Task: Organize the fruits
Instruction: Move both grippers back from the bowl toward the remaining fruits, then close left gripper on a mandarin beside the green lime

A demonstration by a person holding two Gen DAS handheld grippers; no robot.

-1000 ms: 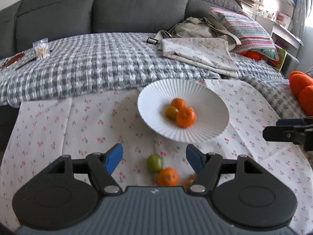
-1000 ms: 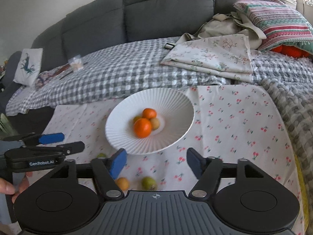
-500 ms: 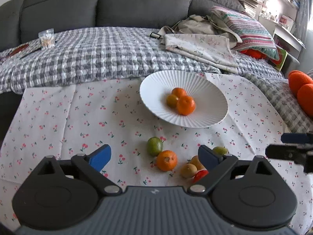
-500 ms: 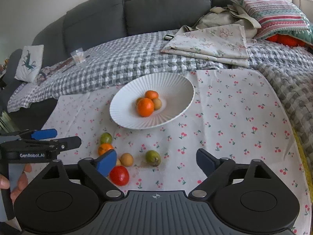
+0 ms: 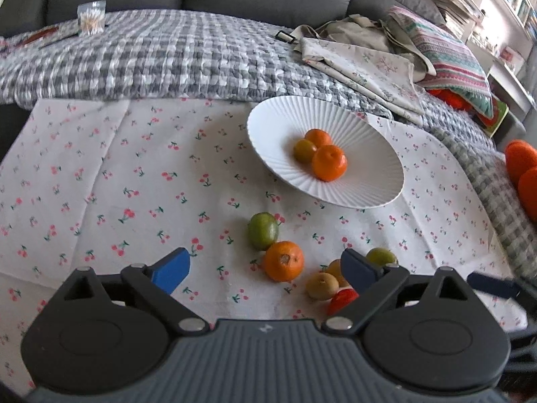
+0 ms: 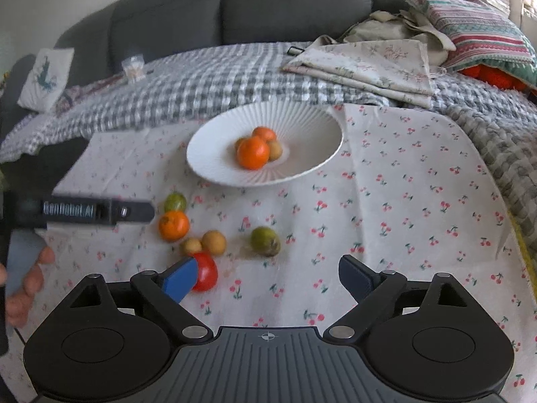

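A white ribbed plate (image 5: 369, 134) (image 6: 302, 124) on the cherry-print cloth (image 5: 100, 184) holds two oranges and a small green-yellow fruit. In front of it lie loose fruits: a green one (image 5: 262, 230) (image 6: 175, 202), an orange (image 5: 284, 260) (image 6: 173, 225), small tan ones (image 5: 321, 285) (image 6: 213, 242), a red one (image 5: 342, 299) (image 6: 205, 271) and a green-yellow one (image 5: 381, 256) (image 6: 265, 241). My left gripper (image 5: 265, 270) is open and empty, above the cloth near the orange. My right gripper (image 6: 266, 277) is open and empty, the red fruit by its left finger.
A grey checked blanket (image 5: 167, 57) covers the sofa behind the cloth. Folded floral fabric (image 5: 365, 60), a bag and a striped pillow (image 5: 449, 50) lie at the back right. Orange cushions (image 5: 523, 171) sit at the far right. A clear packet (image 5: 90, 16) lies back left.
Both grippers have pulled back from the plate and opened wider. The loose fruits, earlier hidden beneath the grippers, now show in front of them.
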